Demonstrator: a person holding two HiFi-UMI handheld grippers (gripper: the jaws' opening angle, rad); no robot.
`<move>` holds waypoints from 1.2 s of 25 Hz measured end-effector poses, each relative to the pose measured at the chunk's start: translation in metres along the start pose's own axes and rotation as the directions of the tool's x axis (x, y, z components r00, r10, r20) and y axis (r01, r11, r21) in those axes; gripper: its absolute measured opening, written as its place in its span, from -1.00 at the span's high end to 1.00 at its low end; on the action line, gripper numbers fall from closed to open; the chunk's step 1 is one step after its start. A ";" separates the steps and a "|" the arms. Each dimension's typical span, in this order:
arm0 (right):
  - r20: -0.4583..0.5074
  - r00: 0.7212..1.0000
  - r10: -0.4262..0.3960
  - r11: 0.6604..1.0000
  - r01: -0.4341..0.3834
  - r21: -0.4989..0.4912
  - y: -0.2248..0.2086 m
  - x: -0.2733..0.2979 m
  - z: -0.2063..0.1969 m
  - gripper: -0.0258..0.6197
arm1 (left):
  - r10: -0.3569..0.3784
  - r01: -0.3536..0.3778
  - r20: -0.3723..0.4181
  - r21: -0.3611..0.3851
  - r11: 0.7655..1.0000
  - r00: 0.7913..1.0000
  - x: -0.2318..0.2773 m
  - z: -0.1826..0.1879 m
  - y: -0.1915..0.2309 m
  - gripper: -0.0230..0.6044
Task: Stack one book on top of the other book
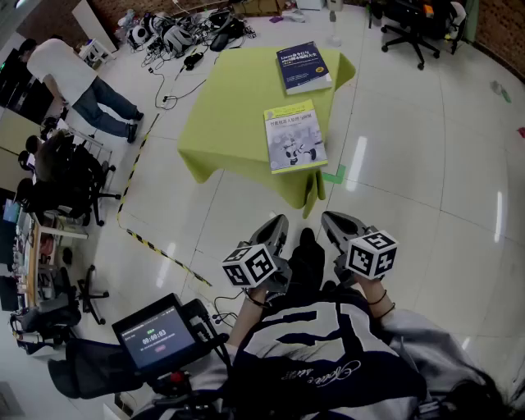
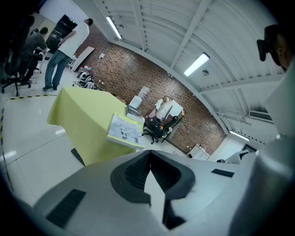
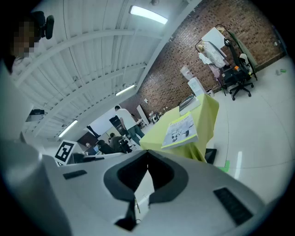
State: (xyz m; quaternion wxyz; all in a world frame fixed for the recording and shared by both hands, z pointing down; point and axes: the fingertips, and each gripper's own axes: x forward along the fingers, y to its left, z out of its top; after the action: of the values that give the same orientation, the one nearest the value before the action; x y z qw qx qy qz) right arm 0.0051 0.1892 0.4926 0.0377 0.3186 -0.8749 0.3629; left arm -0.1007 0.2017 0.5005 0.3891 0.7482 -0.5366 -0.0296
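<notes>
**Two books unstacked: dark blue book (image 1: 303, 67) and pale green book (image 1: 294, 136) lie apart; left tongs (image 1: 277, 223) and right tongs (image 1: 330, 220) closed, empty**

Both books lie flat on the surface (image 1: 225, 115), which is draped in a yellow-green cloth. The dark blue book sits at the far right corner. The pale green book lies nearer, close to the near edge. A strip of bare cloth separates them, so they do not touch and neither rests on the other.

The two tongs are held side by side above the white floor, close to the person's body and well short of the surface. Both aim toward the surface and slightly downward. In the left gripper view the jaws meet at their tips with nothing between them, and the pale green book (image 2: 124, 131) shows beyond. The right gripper view gives the same finding: jaws together, nothing held, the same book (image 3: 180, 131) ahead.

Surroundings noted:
- A person (image 1: 70, 78) in a white top stands at the far left.
- A heap of cables and equipment (image 1: 176, 34) lies on the floor beyond the surface.
- An office chair (image 1: 410, 25) stands at the far right.
- Yellow-and-black tape (image 1: 143, 234) runs across the floor.
- A small screen device (image 1: 156, 335) sits at the lower left.
</notes>
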 end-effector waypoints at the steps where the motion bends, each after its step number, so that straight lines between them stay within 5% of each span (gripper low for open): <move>1: -0.008 1.000 -0.010 1.000 0.010 -0.007 -0.002 0.006 0.000 0.93 | 0.007 -0.007 -0.009 0.003 1.000 1.000 0.002 0.004 0.008 0.91; 7: -0.052 0.995 -0.085 0.996 0.083 -0.043 -0.035 0.069 0.022 0.93 | 0.045 -0.046 -0.066 -0.006 0.999 0.997 0.047 0.047 0.067 0.75; 15: -0.142 0.978 -0.154 0.988 0.152 -0.028 -0.071 0.133 0.034 0.57 | 0.052 -0.068 -0.204 -0.074 0.995 0.978 0.105 0.063 0.141 0.40; 24: -0.200 0.959 -0.201 0.962 0.232 0.145 -0.133 0.153 0.030 0.23 | 0.023 -0.081 -0.328 -0.165 0.983 0.945 0.161 0.054 0.182 0.27; 30: -0.199 0.966 -0.162 0.949 0.208 0.236 -0.166 0.164 0.042 0.07 | 0.002 -0.099 -0.340 -0.270 0.958 0.940 0.171 0.050 0.188 0.27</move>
State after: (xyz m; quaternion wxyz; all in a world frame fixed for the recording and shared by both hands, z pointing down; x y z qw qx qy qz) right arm -0.0210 -0.0141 0.6116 0.1081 0.3680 -0.7803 0.4940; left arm -0.1986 0.0101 0.6445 0.5787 0.6646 -0.4716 0.0322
